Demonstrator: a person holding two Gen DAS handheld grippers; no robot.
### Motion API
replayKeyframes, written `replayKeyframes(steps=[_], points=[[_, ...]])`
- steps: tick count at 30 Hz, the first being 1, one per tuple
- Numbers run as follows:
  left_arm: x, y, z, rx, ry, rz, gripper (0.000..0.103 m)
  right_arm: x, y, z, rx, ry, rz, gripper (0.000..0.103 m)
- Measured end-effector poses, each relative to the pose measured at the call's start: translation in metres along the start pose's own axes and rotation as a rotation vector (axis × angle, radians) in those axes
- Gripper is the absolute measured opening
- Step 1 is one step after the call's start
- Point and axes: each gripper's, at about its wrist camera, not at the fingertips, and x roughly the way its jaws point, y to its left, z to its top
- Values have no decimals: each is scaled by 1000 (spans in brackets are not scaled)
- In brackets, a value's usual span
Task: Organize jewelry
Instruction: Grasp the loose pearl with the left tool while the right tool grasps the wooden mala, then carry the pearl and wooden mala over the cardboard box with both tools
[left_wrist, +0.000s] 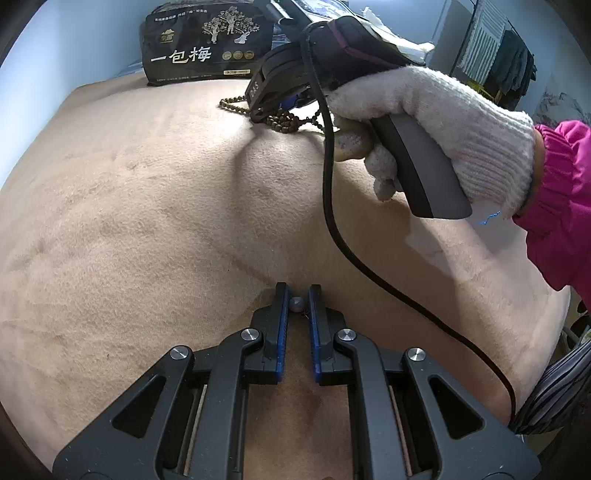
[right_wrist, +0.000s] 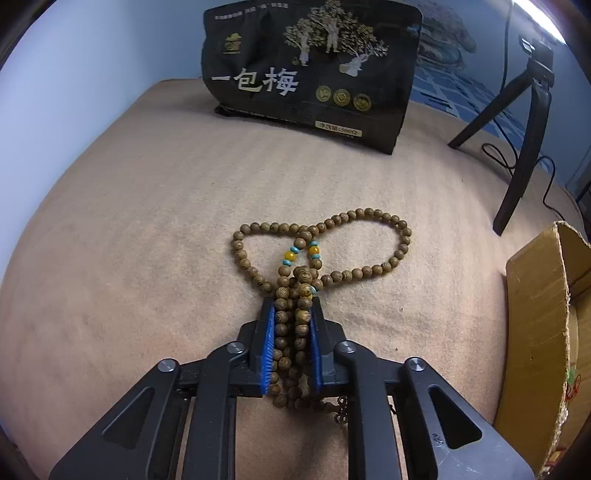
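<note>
A long strand of brown wooden beads (right_wrist: 321, 254) with yellow and turquoise accents lies looped on the tan blanket (right_wrist: 129, 258). My right gripper (right_wrist: 293, 306) is shut on a bunch of its strands; two loops fan out beyond the fingertips. In the left wrist view the same beads (left_wrist: 280, 116) lie under the right gripper (left_wrist: 258, 114), held by a white-gloved hand (left_wrist: 443, 125). My left gripper (left_wrist: 297, 295) is closed on a small greyish bead (left_wrist: 296, 303) between its blue pads, low over the blanket.
A black snack bag (right_wrist: 314, 70) with Chinese lettering stands at the back. A black tripod (right_wrist: 524, 122) with cable stands back right. An open cardboard box (right_wrist: 543, 332) sits at the right edge. A black cable (left_wrist: 332, 206) trails across the blanket.
</note>
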Motion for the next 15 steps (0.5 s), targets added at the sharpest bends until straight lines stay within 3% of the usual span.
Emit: replayKeyframes(steps=[15], points=[[-10, 22, 7, -61, -21, 15, 8, -50, -3, -9, 24, -48, 61, 11]])
